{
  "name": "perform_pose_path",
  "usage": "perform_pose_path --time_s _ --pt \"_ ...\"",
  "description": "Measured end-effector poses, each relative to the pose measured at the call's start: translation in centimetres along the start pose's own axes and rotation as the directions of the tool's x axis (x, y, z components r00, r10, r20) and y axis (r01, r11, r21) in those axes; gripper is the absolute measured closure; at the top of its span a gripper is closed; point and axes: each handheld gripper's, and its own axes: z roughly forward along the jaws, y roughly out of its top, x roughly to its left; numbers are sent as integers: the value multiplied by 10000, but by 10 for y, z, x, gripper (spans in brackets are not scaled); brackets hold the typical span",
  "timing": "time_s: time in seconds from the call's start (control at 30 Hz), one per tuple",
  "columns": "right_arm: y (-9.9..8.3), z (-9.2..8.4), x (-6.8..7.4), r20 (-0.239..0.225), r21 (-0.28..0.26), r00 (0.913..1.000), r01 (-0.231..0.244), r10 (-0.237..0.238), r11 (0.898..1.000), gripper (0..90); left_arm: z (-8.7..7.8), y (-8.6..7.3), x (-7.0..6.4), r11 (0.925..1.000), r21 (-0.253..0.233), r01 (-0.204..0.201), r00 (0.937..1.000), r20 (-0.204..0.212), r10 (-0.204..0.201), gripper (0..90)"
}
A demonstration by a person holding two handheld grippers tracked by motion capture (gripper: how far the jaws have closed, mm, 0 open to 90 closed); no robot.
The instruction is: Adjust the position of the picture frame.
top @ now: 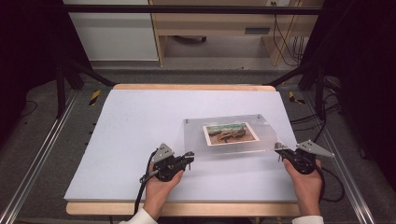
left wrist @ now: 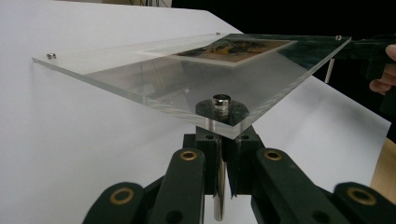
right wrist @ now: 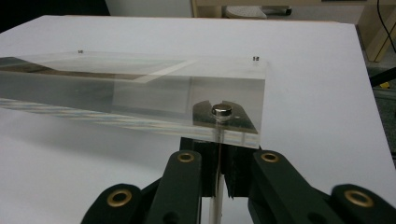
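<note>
Gripping one near corner each, the left gripper (top: 189,156) and the right gripper (top: 279,147) are holding the clear acrylic photo frame (top: 229,135) above the white table (top: 126,140), jaws clamped on the corner standoff pins (left wrist: 221,101). Judging by this, a two-handed carry is underway. Next, both hands are needing to move together, keeping the panel level.

Wood-edged table (top: 187,87) – white sheet (top: 140,140) covering top.
</note>
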Motion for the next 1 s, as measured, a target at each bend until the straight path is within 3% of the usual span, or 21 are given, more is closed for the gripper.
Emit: perform_pose_path --time_s 0.23,0.43,0.63,0.67,1.0 --pt "0 0 0 41 26 10000 9 -9 10000 849 7 2 -1 10000 76 43 10000 -64 -42 832" --pt "1 0 4 126 -88 9999 -74 75 9999 849 3 5 1 9999 -23 -126 9997 -188 125 838" --pt "12 -1 25 324 -247 9995 20 -12 9997 851 -14 19 13 9991 -251 -355 9983 -481 342 829" --pt "16 2 34 351 -243 9994 69 -60 9997 851 -22 22 18 9986 -351 -392 9975 -607 371 828" --pt "30 16 68 140 -615 9997 231 -223 9978 851 -48 32 44 9954 -785 -543 9918 -1198 447 829"
